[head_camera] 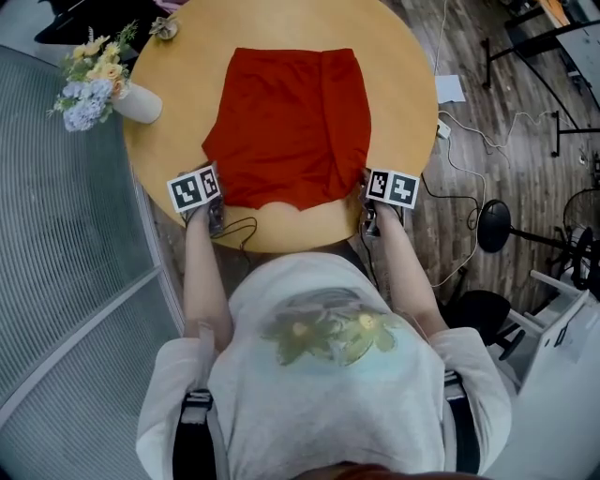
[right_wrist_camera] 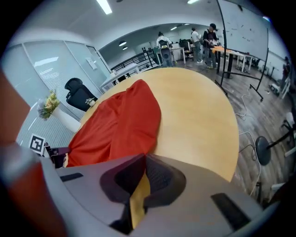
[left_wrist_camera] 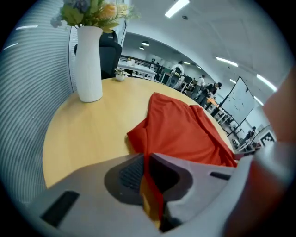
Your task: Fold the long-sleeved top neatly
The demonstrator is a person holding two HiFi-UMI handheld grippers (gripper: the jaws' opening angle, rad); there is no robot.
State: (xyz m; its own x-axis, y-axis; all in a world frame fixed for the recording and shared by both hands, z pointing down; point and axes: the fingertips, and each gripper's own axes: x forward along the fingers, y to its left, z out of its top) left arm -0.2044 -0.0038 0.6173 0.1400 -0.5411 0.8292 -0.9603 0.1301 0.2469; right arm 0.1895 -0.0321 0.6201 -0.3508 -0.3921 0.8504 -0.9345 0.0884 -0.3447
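We look down on a round wooden counter [head_camera: 394, 84], a red long-sleeved top [head_camera: 291, 122] lying across its middle, a white vase [head_camera: 139, 103] of flowers upright near its left edge, a small unclear object [head_camera: 167, 26] at the far rim

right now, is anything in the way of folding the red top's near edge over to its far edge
Nothing visible does. Nothing lies on the red top, and the vase of flowers stands off to its left on the table, apart from the cloth.
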